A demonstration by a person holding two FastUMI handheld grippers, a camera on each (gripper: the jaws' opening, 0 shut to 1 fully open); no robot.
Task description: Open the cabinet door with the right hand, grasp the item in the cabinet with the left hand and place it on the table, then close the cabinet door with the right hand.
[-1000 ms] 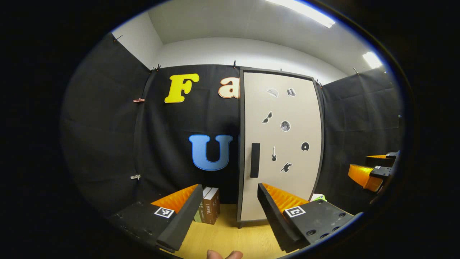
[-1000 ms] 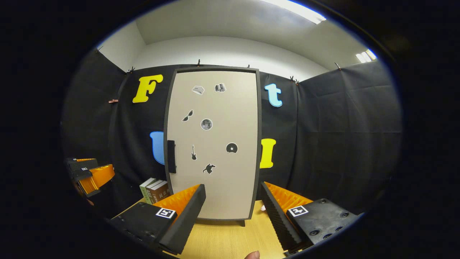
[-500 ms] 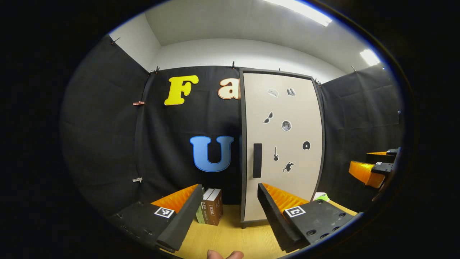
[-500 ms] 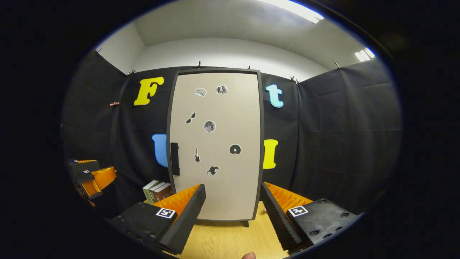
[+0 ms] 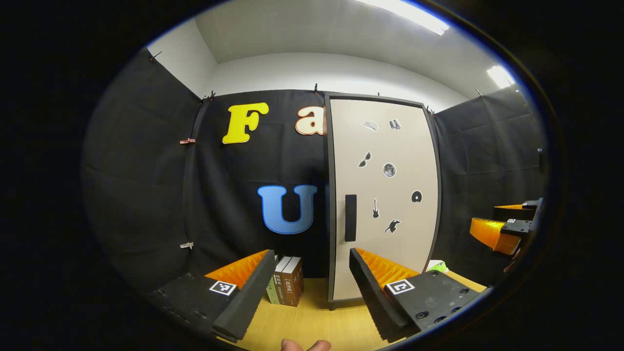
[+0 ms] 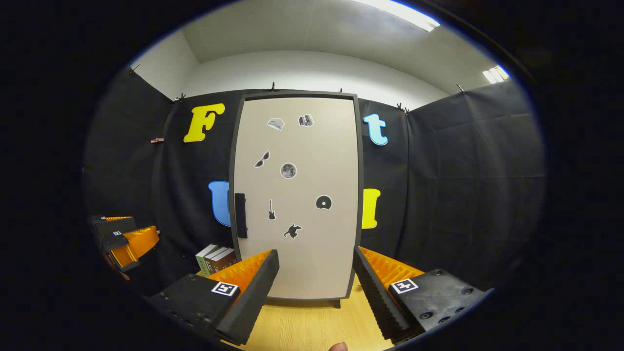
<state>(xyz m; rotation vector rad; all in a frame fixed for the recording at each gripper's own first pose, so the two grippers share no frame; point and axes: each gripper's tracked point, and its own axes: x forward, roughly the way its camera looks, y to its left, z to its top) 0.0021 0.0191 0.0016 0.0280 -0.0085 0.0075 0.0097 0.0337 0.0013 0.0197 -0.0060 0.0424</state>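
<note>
3 upright books — left of cabinet, small green object right

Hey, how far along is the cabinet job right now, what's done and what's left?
Nothing looks done: the cabinet door is shut, its handle untouched. The right gripper is open and faces the door from a distance; the left gripper is open too, holding nothing. All steps are left: open the door, take the item out, put it on the table, close the door.

The closed beige cabinet door hides the cabinet's inside; a small green-white object at its right is partly hidden.
</note>
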